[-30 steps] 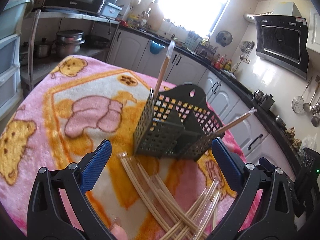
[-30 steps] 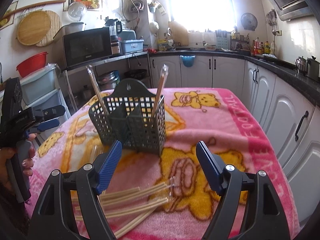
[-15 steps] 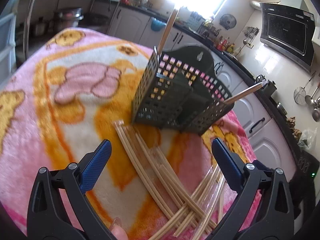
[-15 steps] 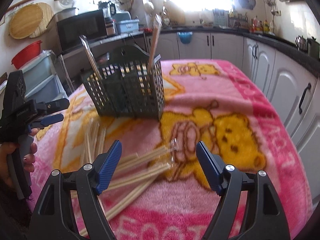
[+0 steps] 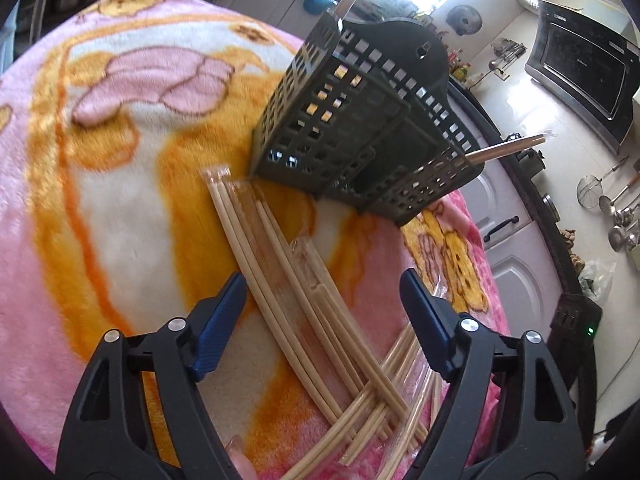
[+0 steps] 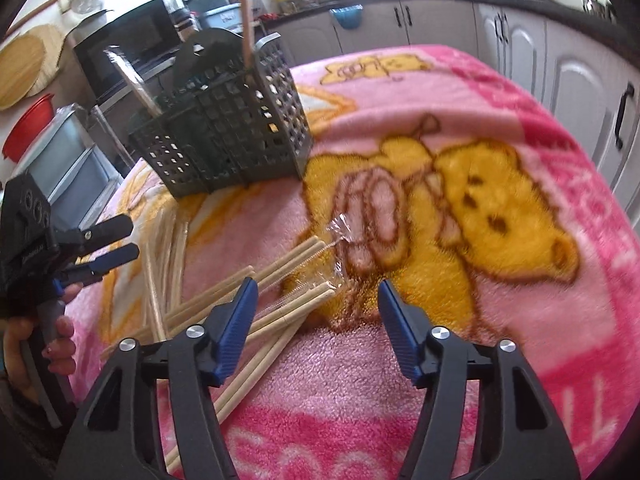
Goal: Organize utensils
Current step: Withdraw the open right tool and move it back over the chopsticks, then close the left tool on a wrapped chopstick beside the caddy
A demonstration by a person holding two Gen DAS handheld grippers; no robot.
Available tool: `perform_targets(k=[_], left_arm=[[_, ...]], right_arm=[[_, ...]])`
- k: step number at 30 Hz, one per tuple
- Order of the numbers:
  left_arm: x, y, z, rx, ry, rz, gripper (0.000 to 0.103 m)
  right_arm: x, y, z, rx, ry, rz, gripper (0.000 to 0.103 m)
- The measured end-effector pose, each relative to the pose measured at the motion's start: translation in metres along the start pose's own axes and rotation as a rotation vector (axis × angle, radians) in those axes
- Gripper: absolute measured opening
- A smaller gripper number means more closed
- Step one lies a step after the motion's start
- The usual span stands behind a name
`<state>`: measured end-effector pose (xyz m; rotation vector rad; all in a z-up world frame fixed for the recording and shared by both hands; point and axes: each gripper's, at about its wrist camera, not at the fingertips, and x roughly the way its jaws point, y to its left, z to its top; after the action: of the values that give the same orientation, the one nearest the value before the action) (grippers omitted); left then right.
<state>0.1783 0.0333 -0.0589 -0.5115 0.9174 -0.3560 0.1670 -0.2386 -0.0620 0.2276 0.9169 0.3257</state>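
Observation:
A dark green slotted utensil basket (image 5: 360, 120) stands on the pink bear blanket (image 5: 100, 160); it also shows in the right wrist view (image 6: 228, 128). Two wrapped chopstick pairs stand in it, one (image 5: 508, 148) leaning right. Several wrapped bamboo chopsticks (image 5: 288, 280) lie crossed on the blanket in front of it, also seen in the right wrist view (image 6: 280, 280). My left gripper (image 5: 324, 312) is open, low over the long chopsticks. My right gripper (image 6: 316, 316) is open over the chopstick ends with crinkled plastic wrap (image 6: 340, 232). The left gripper (image 6: 92, 248) shows at left.
White kitchen cabinets (image 6: 560, 60) and a dark counter run behind the table. A microwave (image 6: 128, 48) and plastic drawers (image 6: 68, 160) stand at the left. The blanket's edge falls off at the right (image 6: 624, 240).
Both grippers have moved down and forward toward the loose chopsticks on the blanket. Both stay open. The basket and chopsticks have not moved.

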Motion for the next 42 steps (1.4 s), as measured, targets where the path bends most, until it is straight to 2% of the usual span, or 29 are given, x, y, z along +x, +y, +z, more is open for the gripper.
perform_targets(k=[5, 8, 13, 22, 25, 27, 32, 42], left_arm=[[0.010, -0.001, -0.001, 0.006, 0.033, 0.001, 0.063], [0.014, -0.003, 0.000, 0.006, 0.039, 0.006, 0.059], [0.011, -0.005, 0.002, 0.021, 0.023, 0.043, 0.049], [0.013, -0.005, 0.008, 0.037, 0.030, 0.042, 0.034], [0.016, -0.005, 0.010, 0.040, 0.034, 0.040, 0.025], [0.017, -0.007, 0.011, 0.049, 0.035, 0.038, 0.013], [0.010, -0.012, 0.015, 0.064, 0.018, 0.020, 0.004], [-0.040, -0.030, 0.028, 0.105, -0.093, -0.043, 0.002]], right_arm=[[0.009, -0.005, 0.005, 0.045, 0.016, 0.003, 0.047], [0.011, -0.008, 0.008, 0.054, 0.021, -0.006, 0.039], [0.013, -0.013, 0.010, 0.058, 0.025, 0.004, 0.012], [0.004, -0.019, 0.011, 0.084, -0.018, 0.028, 0.007], [-0.004, -0.019, 0.013, 0.081, -0.044, 0.027, 0.007], [-0.010, -0.020, 0.015, 0.079, -0.060, 0.030, 0.007], [-0.030, -0.013, 0.023, 0.049, -0.131, 0.060, 0.007], [-0.067, 0.023, 0.041, -0.073, -0.240, 0.121, 0.007]])
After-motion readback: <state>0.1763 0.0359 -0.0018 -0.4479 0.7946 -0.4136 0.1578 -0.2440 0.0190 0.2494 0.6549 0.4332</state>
